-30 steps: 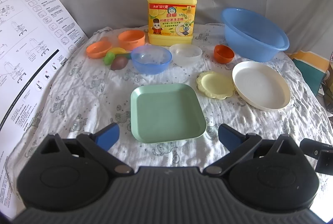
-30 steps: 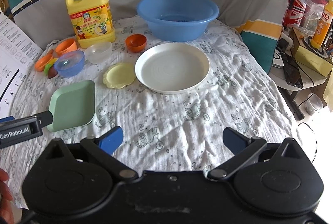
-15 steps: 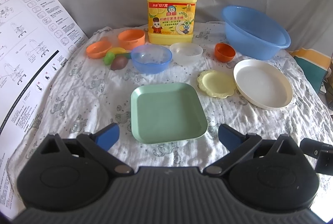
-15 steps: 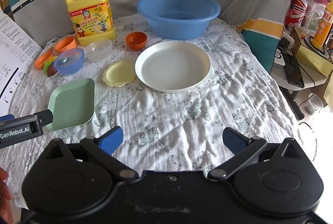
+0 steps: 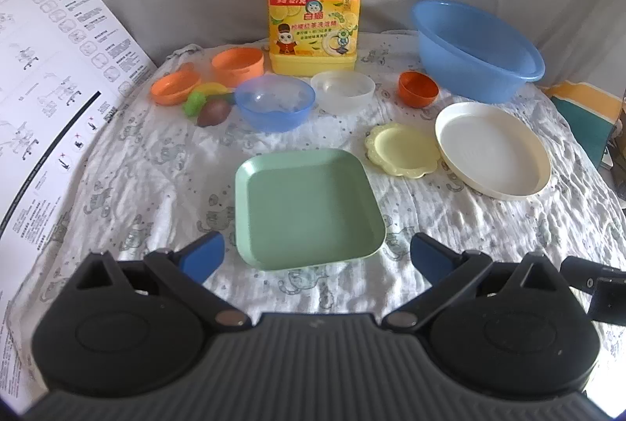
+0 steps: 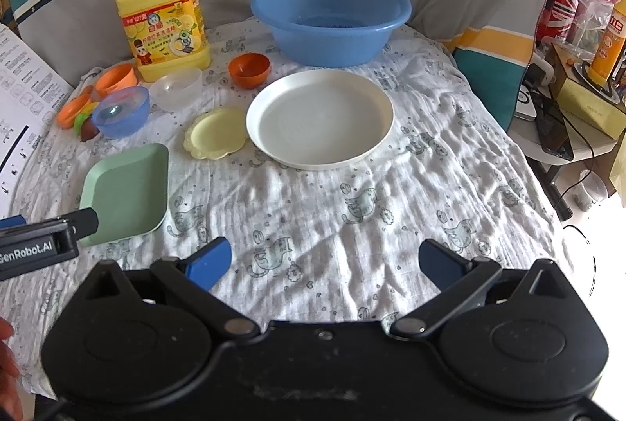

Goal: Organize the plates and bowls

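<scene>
Approach, that's the step I'm in: nothing picked up yet, both sets of jaws spread wide and empty. My left gripper (image 5: 317, 250) hangs just short of the green plate (image 5: 307, 207), lined up on its near edge; my right gripper (image 6: 324, 260) hovers over bare cloth on the bench (image 6: 450, 186), well back from the white plate (image 6: 319, 117).

Next move, I reckon: slide the left in low so one finger gets under that shallow rim, then close. Thin lip, soft cloth, so it needs a flat entry.

Count now. Plates: three, green, white, and a yellow plate (image 5: 403, 149) touching the white one. Bowls: a blue bowl (image 5: 274, 102), a clear bowl (image 5: 343, 90), and three orange bowls (image 5: 236, 65), though the far-left one may be a lid. One basin (image 5: 475, 45), one soap jug (image 5: 313, 18), behind them all.
</scene>
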The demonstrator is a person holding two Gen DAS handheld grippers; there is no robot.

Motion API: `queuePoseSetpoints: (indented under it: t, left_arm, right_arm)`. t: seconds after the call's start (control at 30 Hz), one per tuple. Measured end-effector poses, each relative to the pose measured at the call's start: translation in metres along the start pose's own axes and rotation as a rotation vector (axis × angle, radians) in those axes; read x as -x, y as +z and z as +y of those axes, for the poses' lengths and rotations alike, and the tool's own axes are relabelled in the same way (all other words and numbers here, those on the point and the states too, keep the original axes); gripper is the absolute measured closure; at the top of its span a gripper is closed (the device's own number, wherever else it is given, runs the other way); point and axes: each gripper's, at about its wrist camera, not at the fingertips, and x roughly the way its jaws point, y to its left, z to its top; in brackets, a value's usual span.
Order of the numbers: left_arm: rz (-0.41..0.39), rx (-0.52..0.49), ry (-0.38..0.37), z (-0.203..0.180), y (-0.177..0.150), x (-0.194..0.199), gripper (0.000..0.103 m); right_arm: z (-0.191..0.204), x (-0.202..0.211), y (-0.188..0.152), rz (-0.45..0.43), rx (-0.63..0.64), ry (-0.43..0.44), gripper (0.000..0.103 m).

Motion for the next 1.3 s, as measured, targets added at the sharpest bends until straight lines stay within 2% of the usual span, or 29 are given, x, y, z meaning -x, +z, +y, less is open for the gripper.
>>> queuePoseSetpoints:
  t: [0.27,0.4,0.73,0.8,0.93,1.0,1.03,1.1,1.13,1.27,1.3]
  left_arm:
    - [0.008,-0.027,-0.030,-0.012,0.005,-0.016,0.000]
    - [0.010,-0.046,-0.057,-0.022,0.014,-0.029,0.000]
    - [0.004,-0.101,-0.129,-0.064,0.053,-0.072,0.000]
    - [0.007,-0.113,-0.140,-0.073,0.060,-0.082,0.000]
    - [0.030,-0.131,-0.155,-0.088,0.071,-0.107,0.000]
    - [0.042,-0.138,-0.164,-0.096,0.076,-0.118,0.000]
    - [0.047,-0.142,-0.170,-0.099,0.078,-0.123,0.000]
    - [0.053,-0.152,-0.174,-0.105,0.082,-0.133,0.000]
    - [0.054,-0.156,-0.176,-0.108,0.083,-0.137,0.001]
    - [0.070,-0.167,-0.194,-0.117,0.089,-0.154,0.010]
    - [0.077,-0.169,-0.198,-0.120,0.091,-0.159,0.014]
  right_arm:
    - [-0.009,-0.021,0.008,0.007,-0.027,0.005,0.000]
    - [-0.023,-0.036,0.016,-0.031,-0.051,0.031,0.000]
    - [-0.078,-0.100,0.066,-0.048,-0.156,0.041,0.000]
    - [-0.087,-0.116,0.078,-0.050,-0.166,0.033,0.011]
    - [-0.100,-0.147,0.096,-0.039,-0.177,0.013,0.025]
    - [-0.103,-0.159,0.100,-0.031,-0.175,0.006,0.039]
    - [-0.105,-0.167,0.104,-0.026,-0.177,0.013,0.042]
    - [-0.107,-0.180,0.110,-0.012,-0.179,0.032,0.057]
    - [-0.106,-0.186,0.111,-0.006,-0.177,0.036,0.061]
    - [-0.103,-0.207,0.113,0.014,-0.167,0.047,0.092]
    - [-0.101,-0.210,0.112,0.015,-0.166,0.047,0.094]
